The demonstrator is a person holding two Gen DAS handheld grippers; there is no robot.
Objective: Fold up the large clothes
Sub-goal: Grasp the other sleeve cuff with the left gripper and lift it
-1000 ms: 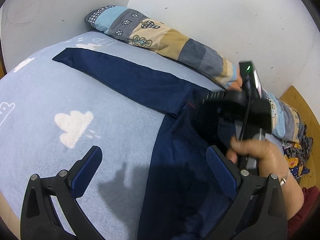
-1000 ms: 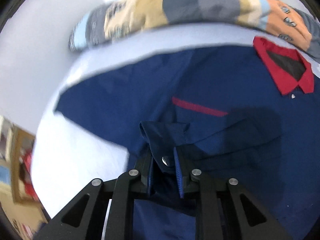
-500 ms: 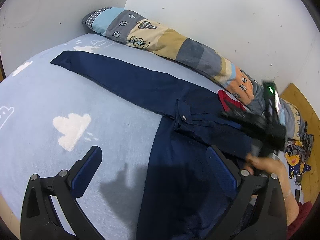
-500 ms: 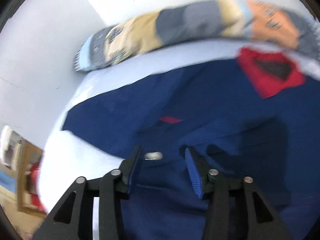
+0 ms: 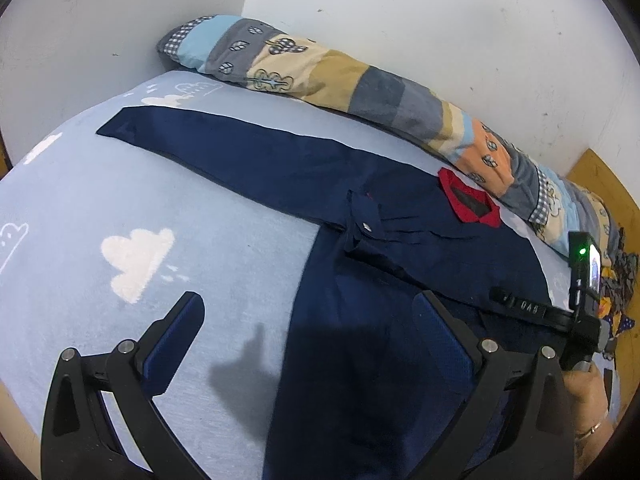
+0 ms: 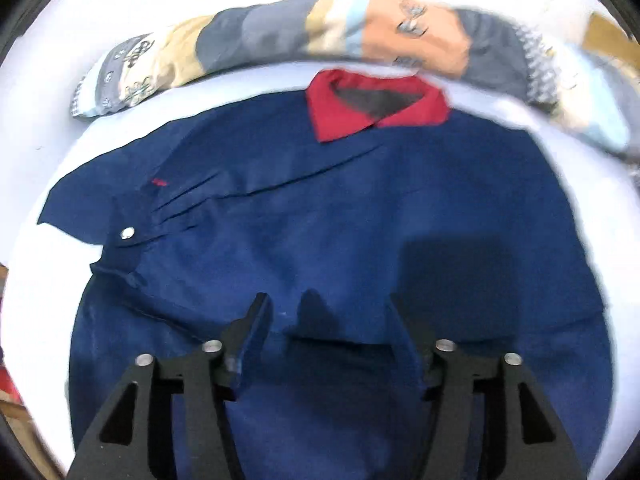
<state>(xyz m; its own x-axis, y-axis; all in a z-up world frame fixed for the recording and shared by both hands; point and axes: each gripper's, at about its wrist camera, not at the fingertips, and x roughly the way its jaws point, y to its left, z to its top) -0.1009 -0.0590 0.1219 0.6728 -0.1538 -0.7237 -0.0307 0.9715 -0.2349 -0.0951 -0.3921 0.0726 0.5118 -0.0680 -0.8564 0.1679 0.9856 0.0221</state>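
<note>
A navy long-sleeved shirt with a red collar lies flat on a light blue bed. One sleeve stretches out to the left. The other sleeve is folded across the chest, its cuff with a silver snap lying at the left side. My left gripper is open and empty above the shirt's left edge. My right gripper is open and empty above the shirt's lower body; it also shows at the right edge of the left wrist view.
A long patchwork pillow lies along the white wall behind the shirt. The blue sheet with white clouds lies left of the shirt. Patterned clothes are piled at the far right near a wooden floor.
My right gripper let go of the folded sleeve's cuff, opened, and drew back toward the right. The cuff now rests on the shirt. My left gripper barely moved.
</note>
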